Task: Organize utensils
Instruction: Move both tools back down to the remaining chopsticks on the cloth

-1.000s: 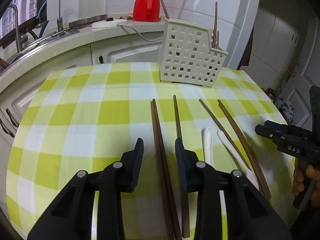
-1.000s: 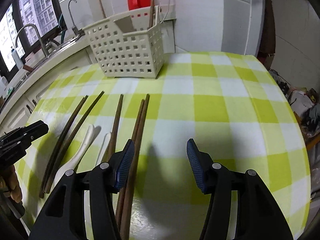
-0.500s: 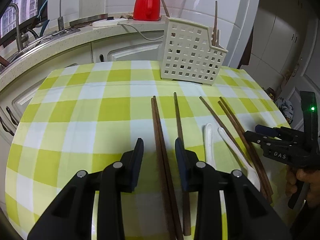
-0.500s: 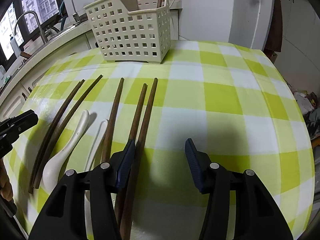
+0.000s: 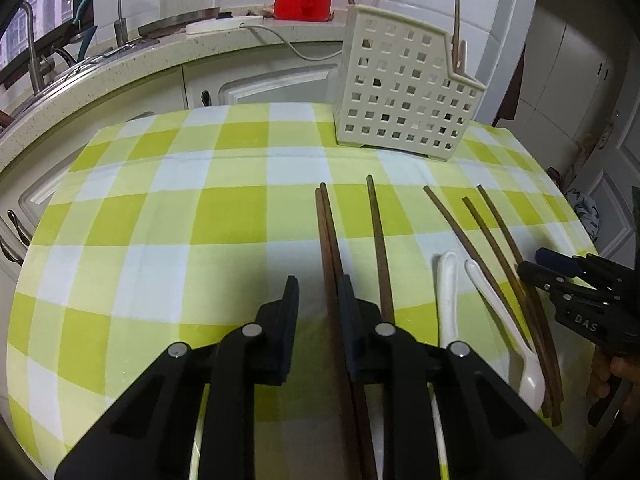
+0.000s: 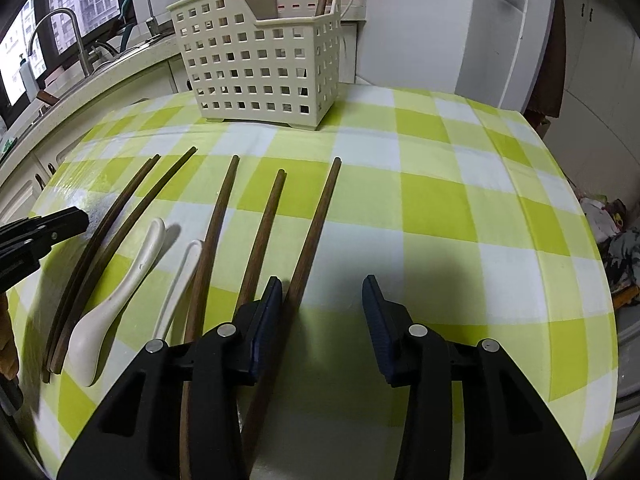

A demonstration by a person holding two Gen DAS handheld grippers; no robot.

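Green-checked tablecloth (image 5: 160,216) covers the table beside a kitchen counter (image 5: 120,64).

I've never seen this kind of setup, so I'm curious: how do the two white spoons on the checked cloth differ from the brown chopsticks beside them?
The spoons are white and glossy; the chopsticks are dark brown. The spoons are shorter and widen into a bowl at one end; the chopsticks are long, thin rods. There are two spoons but several chopsticks. All lie flat on the cloth, roughly parallel, pointing toward the basket.
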